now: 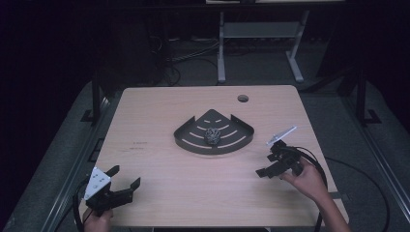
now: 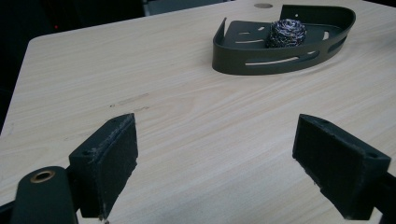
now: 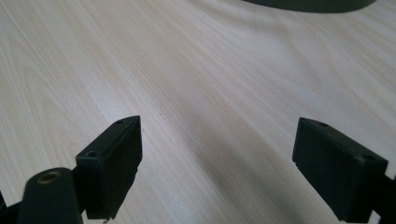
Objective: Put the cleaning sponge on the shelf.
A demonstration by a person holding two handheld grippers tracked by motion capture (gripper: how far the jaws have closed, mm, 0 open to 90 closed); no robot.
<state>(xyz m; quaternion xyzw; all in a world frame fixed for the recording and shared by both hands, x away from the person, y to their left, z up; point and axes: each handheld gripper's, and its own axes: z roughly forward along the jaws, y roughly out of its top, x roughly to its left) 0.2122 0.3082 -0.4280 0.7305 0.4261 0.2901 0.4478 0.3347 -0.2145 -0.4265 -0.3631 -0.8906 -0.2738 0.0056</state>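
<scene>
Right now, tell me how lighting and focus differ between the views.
High view: dim, dark surroundings, table lit, tray small. Left gripper view: brighter, scourer sharp, near claw pads slightly soft. Right gripper view: bright, soft shadow on the wood.

We are looking at a table (image 1: 159, 188) showing a pale wood-grain top, smooth and matt, with a soft sheen in the right gripper view. On it the corner tray (image 2: 243, 63) is looking like dark, matt-coated sheet metal with slots cut through, and the scouring ball (image 2: 287, 32) in it is glinting like coiled steel wire, rough and shiny. The left gripper (image 2: 215, 158) and right gripper (image 3: 217, 163) are showing black matt jaws, their inner pads (image 2: 116, 158) looking slightly rough and fuzzy at the edges.
</scene>
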